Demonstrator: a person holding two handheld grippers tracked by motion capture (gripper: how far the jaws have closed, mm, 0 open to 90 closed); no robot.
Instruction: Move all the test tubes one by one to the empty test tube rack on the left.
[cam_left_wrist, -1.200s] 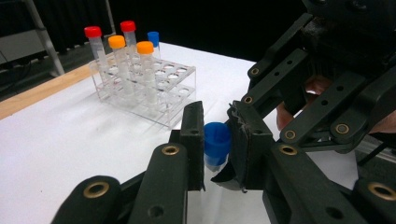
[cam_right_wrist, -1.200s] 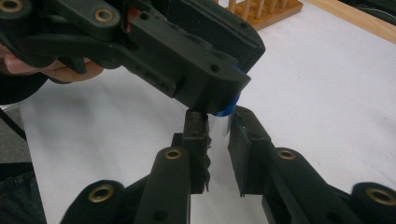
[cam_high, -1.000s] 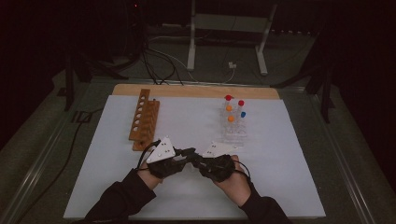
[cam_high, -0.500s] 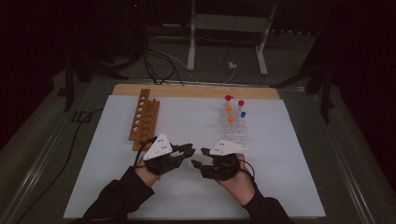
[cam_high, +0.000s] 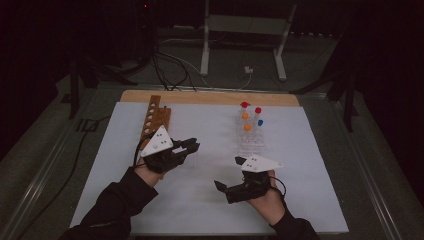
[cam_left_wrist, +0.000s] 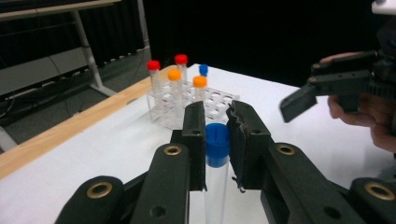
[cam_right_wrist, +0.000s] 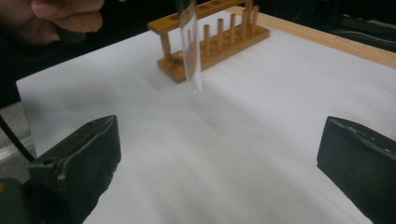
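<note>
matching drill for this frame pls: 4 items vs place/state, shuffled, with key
1. clear blue-capped test tube
2. right gripper
3. brown wooden peg rack
4. clear plastic tube rack

A. stands at the sheet's far left
B. holds red-, orange- and blue-capped tubes
C. jaws wide apart, nothing between them
D. clamped near its cap in the left gripper

Pairs: 1-D, 2-C, 3-A, 4-B

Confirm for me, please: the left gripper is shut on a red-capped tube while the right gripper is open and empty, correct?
Not quite: the cap is blue, not red. The left gripper view shows the left gripper shut on a blue-capped tube. The rest holds: the right gripper is open and empty.
</note>
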